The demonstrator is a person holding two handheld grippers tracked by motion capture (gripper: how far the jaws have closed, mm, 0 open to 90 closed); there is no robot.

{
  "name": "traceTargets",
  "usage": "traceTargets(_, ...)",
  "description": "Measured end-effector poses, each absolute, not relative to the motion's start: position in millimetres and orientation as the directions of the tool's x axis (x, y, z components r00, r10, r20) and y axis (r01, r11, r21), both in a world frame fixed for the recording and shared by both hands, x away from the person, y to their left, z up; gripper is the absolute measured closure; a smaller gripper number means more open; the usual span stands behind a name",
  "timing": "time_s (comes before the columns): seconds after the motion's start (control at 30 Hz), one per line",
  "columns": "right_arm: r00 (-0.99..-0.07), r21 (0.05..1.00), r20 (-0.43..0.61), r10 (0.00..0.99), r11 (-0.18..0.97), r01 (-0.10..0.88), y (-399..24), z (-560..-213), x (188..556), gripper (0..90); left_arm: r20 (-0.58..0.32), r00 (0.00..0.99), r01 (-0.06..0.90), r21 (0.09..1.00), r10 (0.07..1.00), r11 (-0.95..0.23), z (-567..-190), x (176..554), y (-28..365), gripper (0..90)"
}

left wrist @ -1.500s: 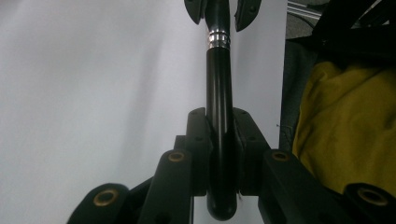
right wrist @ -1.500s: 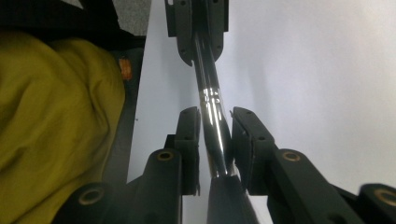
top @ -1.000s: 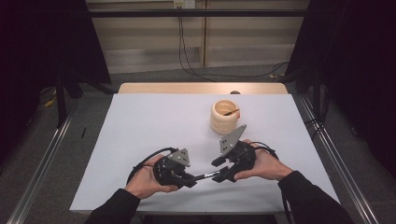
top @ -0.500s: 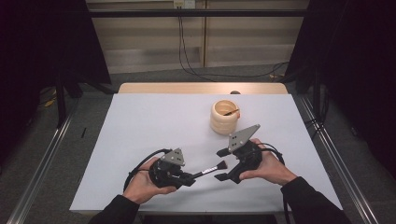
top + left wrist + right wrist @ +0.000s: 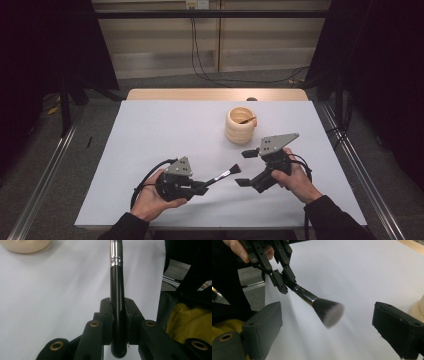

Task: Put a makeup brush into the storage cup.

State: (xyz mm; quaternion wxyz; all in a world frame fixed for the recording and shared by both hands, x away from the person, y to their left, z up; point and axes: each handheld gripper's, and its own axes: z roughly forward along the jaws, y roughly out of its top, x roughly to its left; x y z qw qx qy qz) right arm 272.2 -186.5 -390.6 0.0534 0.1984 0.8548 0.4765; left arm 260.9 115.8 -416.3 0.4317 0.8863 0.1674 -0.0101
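- No brand, label or other writing can be read on any of the things.
- The makeup brush (image 5: 224, 175) has a glossy black round handle, a shiny silver metal collar and a soft dark tuft with pale grey tips; it lies almost level above the near middle of the table (image 5: 150, 150), with the tuft to the right.
- The left gripper (image 5: 202, 187) is clamped on the brush handle, with its black jaws tight on both sides of the handle.
- The left hand (image 5: 150, 197) holds its gripper from the near left, with the jaws pointing right.
- The right gripper (image 5: 247, 168) has just been opening its jaws; they stand wide apart, with the brush tuft between the flat, matte pads and touching neither.
- The right hand (image 5: 297, 177) holds its gripper from the near right, with the jaws pointing left.
- The table is covered with a smooth white sheet.
- A cream ribbed round cup (image 5: 240, 125) stands far of the right gripper, with a dark stick in it.
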Motion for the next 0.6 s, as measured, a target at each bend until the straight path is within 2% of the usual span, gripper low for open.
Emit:
traceTargets(0.17,-0.894,0.850,0.101,0.437,0.429,0.306,-191,-393,270,10.9,-0.150,0.945,0.294,0.777,0.290,-0.557,-414,259,119,79.3)
traceTargets(0.6,-0.901,0.911,0.137,0.412,0.306,0.278,-199,-393,262,11.4,-0.154,0.936,0.294,0.836,0.316,-0.464,-409,257,122,79.4)
